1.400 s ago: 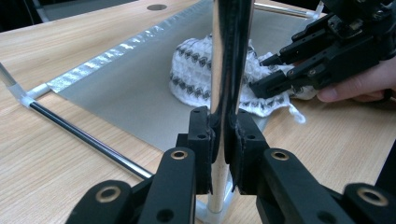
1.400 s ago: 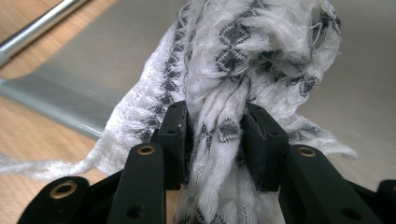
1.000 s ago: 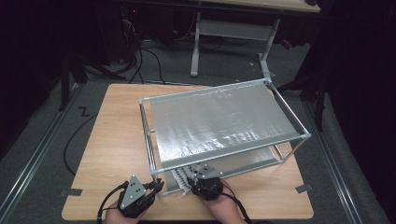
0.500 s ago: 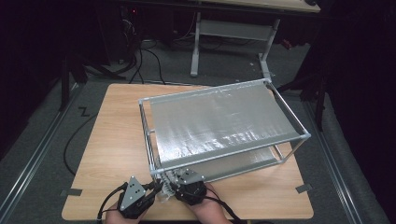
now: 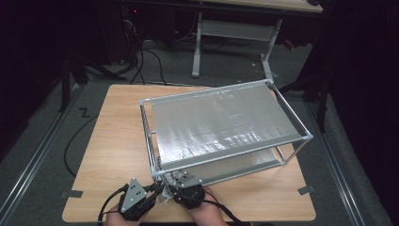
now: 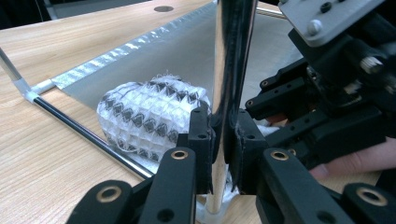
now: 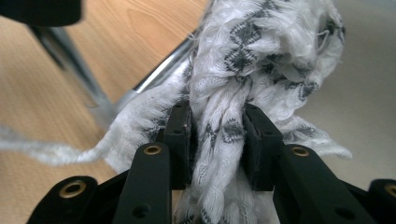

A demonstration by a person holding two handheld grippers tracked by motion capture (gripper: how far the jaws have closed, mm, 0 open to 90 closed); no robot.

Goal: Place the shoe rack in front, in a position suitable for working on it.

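A wire rack (image 5: pixel 226 155) with silvery sheet shelves stands on the wooden table (image 5: pixel 113 141). My left gripper (image 6: pixel 223 135) is shut on the rack's chrome upright post (image 6: pixel 231 70) at its near left corner, low down. A white knitted cloth (image 6: pixel 144 116) with dark diamond marks lies bunched on the lower shelf just behind that post. My right gripper (image 7: pixel 218 135) has just been closing; its pads now press a twisted fold of the cloth (image 7: pixel 224 93). In the high view both grippers, left (image 5: pixel 157 190) and right (image 5: pixel 173 187), sit close together at that corner.
The rack takes up the table's middle and right. Bare wood lies to the left and along the front edge. A loose strand of the cloth trails onto the wood (image 7: pixel 42 149). Cables and desk legs (image 5: pixel 197 42) stand on the floor beyond the table.
My right gripper has slid left along the rack's front, up beside the left gripper at the corner. The left gripper has kept its hold on the post.
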